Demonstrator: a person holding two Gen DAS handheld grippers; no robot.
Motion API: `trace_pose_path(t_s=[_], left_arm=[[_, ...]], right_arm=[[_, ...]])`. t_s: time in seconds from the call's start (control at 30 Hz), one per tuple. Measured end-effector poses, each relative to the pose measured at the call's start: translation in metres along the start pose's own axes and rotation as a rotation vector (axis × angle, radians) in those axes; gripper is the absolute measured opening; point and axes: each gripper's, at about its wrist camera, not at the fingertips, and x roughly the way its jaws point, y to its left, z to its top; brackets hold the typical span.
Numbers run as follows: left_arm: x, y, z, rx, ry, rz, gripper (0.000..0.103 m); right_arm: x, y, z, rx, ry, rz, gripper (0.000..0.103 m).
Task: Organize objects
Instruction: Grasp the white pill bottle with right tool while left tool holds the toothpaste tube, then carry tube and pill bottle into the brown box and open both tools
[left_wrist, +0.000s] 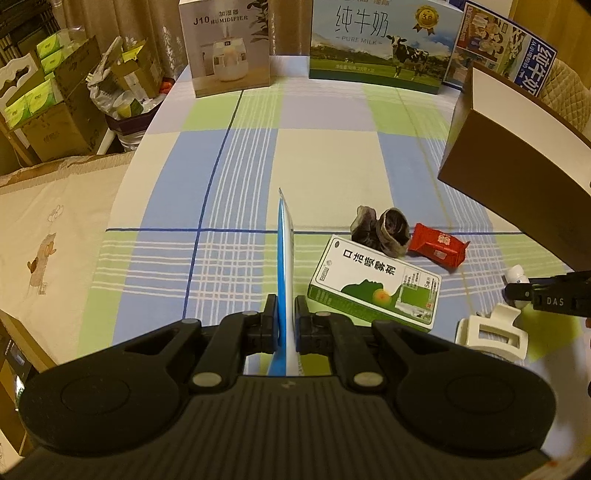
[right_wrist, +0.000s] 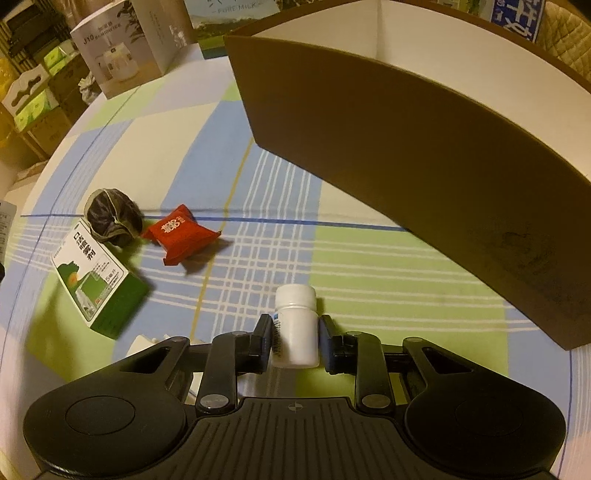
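1. Holding two items: left gripper (left_wrist: 285, 325) clamps a blue-white sachet (left_wrist: 285, 258); right gripper (right_wrist: 294, 341) pinches the white bottle (right_wrist: 296, 325).
2. Brown box (right_wrist: 406, 155) at 1 o'clock, contents unseen.
3. Left on cloth: green carton (right_wrist: 98, 286), red packet (right_wrist: 179, 234), dark bundle (right_wrist: 110, 216), white clip (left_wrist: 489, 334).

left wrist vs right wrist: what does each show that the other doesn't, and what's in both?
Left wrist only: left gripper shut on a blue-and-white packet, plus a white hair claw clip.
Right wrist only: the brown box's white inside and the right gripper closed on a white pill bottle.
Both: green medicine box, dark bundle, red packet, brown box, plaid tablecloth.
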Motion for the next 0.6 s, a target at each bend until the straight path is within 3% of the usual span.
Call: trace_pose_path(t_s=[0.37,0.6], left_arm=[[-0.009,-0.023,0.017,0.055,-0.033,-0.035,0.005],[-0.013,-0.066,0.044,0.133,-0.068,-0.118,0.005]], right_arm=[[-0.044,-0.019,-0.003,0.048,-0.077,0.041,0.024],[-0.083,-0.039,0.002,0.085,-0.142,0.05,0.024]])
